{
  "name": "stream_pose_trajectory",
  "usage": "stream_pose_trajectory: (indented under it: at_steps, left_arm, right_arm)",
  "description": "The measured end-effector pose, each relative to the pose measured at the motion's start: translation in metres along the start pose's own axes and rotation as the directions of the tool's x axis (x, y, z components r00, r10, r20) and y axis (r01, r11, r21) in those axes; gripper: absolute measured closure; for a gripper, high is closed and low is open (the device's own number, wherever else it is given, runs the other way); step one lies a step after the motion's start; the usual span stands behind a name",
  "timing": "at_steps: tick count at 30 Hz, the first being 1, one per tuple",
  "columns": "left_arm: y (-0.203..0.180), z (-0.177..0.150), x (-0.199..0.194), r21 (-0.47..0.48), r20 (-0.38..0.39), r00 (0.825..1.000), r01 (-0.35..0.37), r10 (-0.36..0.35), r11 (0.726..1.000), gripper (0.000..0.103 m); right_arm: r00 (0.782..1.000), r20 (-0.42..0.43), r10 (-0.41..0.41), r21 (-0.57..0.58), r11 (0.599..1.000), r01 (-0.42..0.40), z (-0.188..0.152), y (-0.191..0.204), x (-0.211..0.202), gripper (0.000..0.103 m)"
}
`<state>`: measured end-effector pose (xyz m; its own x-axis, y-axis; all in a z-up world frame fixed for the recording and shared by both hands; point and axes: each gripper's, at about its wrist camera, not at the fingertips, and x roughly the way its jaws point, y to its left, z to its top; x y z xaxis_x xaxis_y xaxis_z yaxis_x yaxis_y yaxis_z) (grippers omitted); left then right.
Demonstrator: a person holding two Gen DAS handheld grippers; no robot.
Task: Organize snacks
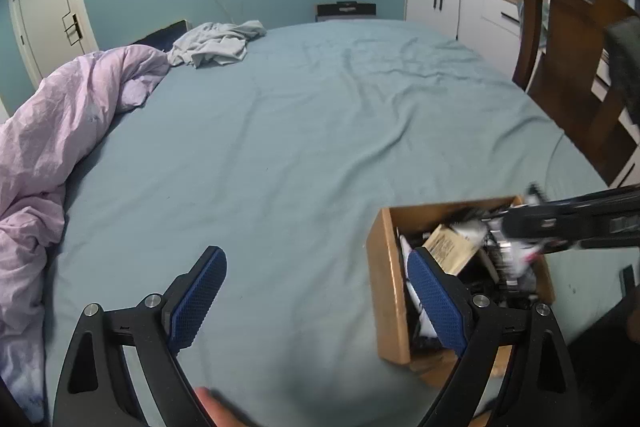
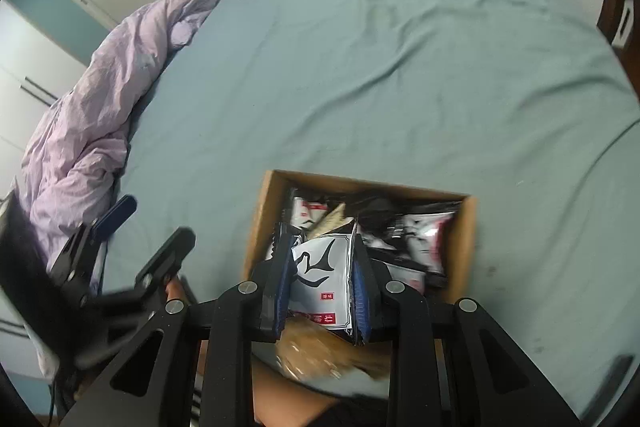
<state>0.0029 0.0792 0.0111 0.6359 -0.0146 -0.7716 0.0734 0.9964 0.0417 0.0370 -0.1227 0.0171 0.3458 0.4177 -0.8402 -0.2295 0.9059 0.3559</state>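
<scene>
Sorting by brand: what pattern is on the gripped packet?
A black bird on the white snack packet; right wrist view.

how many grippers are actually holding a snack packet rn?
1. The right gripper is shut on a white packet over the cardboard box. The left gripper is open and holds nothing, beside the box above the bed sheet.

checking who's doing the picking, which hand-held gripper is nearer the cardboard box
Right. The right hand-held gripper is at the cardboard box, shut on a white snack packet; the left hand-held gripper hangs open beside the box.
</scene>
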Motion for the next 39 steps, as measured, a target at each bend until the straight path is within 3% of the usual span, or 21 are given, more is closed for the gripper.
stream_pose_trajectory:
  at_steps: [3, 7, 9, 12, 16, 19, 22, 24, 26, 29, 32, 39]
  left_arm:
    - [-0.007, -0.004, 0.0, 0.031, -0.013, 1.0, 0.003, -0.003, 0.999, 0.009]
    - [-0.021, -0.008, -0.001, 0.098, -0.016, 1.0, 0.004, -0.003, 0.995, 0.009]
    - [-0.026, -0.008, 0.002, 0.115, -0.031, 1.0, 0.003, 0.0, 0.993, 0.009]
    - [-0.031, -0.01, 0.007, 0.116, -0.076, 0.997, 0.03, -0.022, 0.993, 0.008]
    - [-0.033, -0.011, 0.007, 0.083, -0.117, 0.992, 0.066, -0.057, 0.994, 0.007]
    - [-0.035, -0.012, 0.004, 0.07, -0.125, 0.99, 0.068, -0.059, 0.995, 0.007]
    - [-0.043, -0.014, -0.005, 0.111, -0.089, 0.995, 0.041, -0.032, 0.993, 0.005]
    - [-0.049, -0.012, -0.006, 0.134, -0.08, 0.996, 0.041, -0.031, 0.99, 0.004]
    - [-0.054, -0.01, -0.004, 0.143, -0.08, 0.996, 0.045, -0.033, 0.989, 0.004]
    - [-0.059, -0.008, 0.004, 0.155, -0.094, 0.995, 0.037, -0.023, 0.987, 0.004]
    - [-0.063, -0.007, 0.009, 0.174, -0.102, 0.995, 0.022, -0.004, 0.985, 0.004]
    - [-0.063, -0.008, 0.011, 0.171, -0.11, 0.994, 0.012, 0.007, 0.985, 0.004]
  right_arm:
    - [1.0, -0.001, -0.001, 0.03, 1.0, 0.001, 0.024, -0.005, 0.018, 0.077]
    - [0.999, -0.006, 0.044, 0.099, 0.994, -0.043, 0.029, -0.007, 0.031, 0.074]
    - [0.999, -0.03, 0.038, 0.132, 0.991, -0.034, 0.027, -0.013, 0.036, 0.052]
    - [0.999, -0.028, 0.034, 0.14, 0.99, -0.03, 0.018, -0.023, 0.023, 0.033]
    - [0.997, 0.083, -0.004, 0.078, 0.997, -0.003, 0.001, -0.034, -0.017, 0.033]
    - [0.982, 0.137, -0.129, -0.025, 0.991, 0.134, -0.016, -0.04, -0.04, 0.033]
    - [0.946, 0.179, -0.27, -0.11, 0.95, 0.292, -0.033, -0.043, -0.053, 0.033]
    - [0.919, 0.233, -0.32, -0.107, 0.93, 0.351, -0.044, -0.047, -0.06, 0.033]
    - [0.911, 0.275, -0.308, -0.081, 0.936, 0.342, -0.055, -0.054, -0.059, 0.033]
    - [0.935, 0.242, -0.261, -0.035, 0.96, 0.277, -0.058, -0.068, -0.046, 0.033]
    - [0.913, 0.252, -0.321, -0.042, 0.939, 0.342, -0.056, -0.066, -0.041, 0.033]
    - [0.914, 0.24, -0.327, -0.112, 0.926, 0.36, -0.056, -0.056, -0.035, 0.033]
